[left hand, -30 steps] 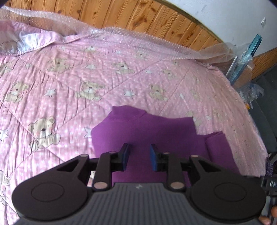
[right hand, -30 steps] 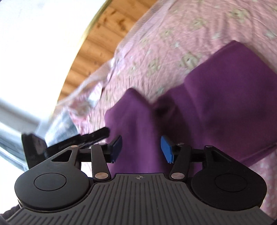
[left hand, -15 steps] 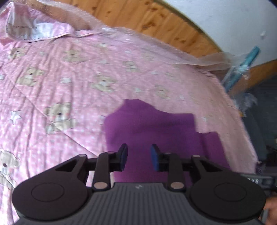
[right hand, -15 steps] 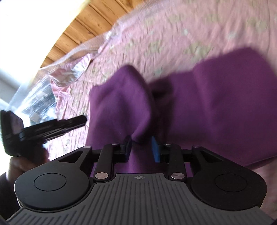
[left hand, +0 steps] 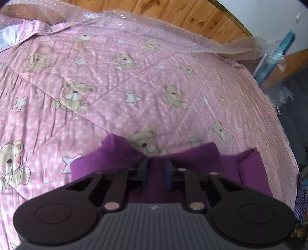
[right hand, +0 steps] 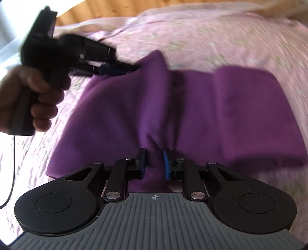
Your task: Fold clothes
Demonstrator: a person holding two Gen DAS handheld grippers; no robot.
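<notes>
A purple garment [right hand: 221, 107] lies on the pink bear-print quilt [left hand: 134, 80], partly lifted and bunched. My right gripper [right hand: 154, 163] is shut on a gathered fold of its near edge, with cloth drawn up between the blue pads. In the left wrist view the left gripper [left hand: 156, 171] is shut on another bunched edge of the purple garment [left hand: 115, 153]. The right wrist view also shows the left gripper [right hand: 123, 69], held by a hand [right hand: 28, 100], pinching a raised corner of the cloth at upper left. A folded part [left hand: 252, 165] lies to the right.
The quilt covers the whole bed, with bubble wrap [left hand: 173, 25] along its far edge against a wooden wall panel [left hand: 173, 11]. A teal frame and plastic-wrapped items [left hand: 275, 55] stand past the bed's right side. A cable [right hand: 11, 173] hangs from the left handle.
Both grippers came down to the garment and closed on it; the right jaws went from wide apart to shut. The cloth is now pulled up and bunched, and the left gripper has moved in close.
</notes>
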